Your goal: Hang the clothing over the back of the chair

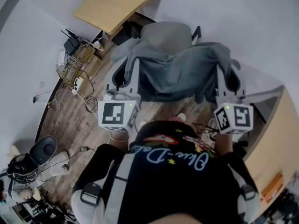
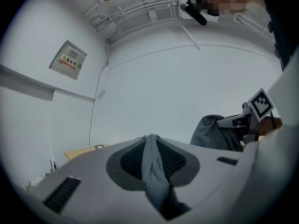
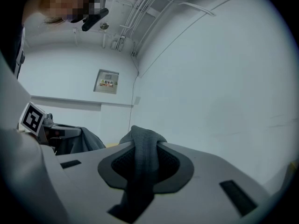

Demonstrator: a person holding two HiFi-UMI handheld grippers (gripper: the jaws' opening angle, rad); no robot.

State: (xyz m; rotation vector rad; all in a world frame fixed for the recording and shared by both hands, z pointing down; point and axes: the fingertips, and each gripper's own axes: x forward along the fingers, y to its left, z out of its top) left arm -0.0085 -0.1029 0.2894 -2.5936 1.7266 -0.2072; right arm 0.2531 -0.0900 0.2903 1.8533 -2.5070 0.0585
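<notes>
A grey garment (image 1: 177,71) hangs spread between my two grippers, above and in front of a grey chair (image 1: 166,35) whose lower part it hides. My left gripper (image 1: 122,80) is shut on the garment's left edge. In the left gripper view a fold of the grey cloth (image 2: 154,171) runs pinched between the jaws of the left gripper (image 2: 150,140). My right gripper (image 1: 227,78) is shut on the right edge. The right gripper view shows the cloth (image 3: 139,160) bunched in the jaws of the right gripper (image 3: 140,135). Each gripper view also shows the other gripper holding the cloth.
A wooden desk (image 1: 119,6) stands against the wall beyond the chair. Cables, power strips and a wire basket (image 1: 74,64) lie on the wooden floor at the left. A wooden cabinet (image 1: 275,139) is at the right. White walls are close on both sides.
</notes>
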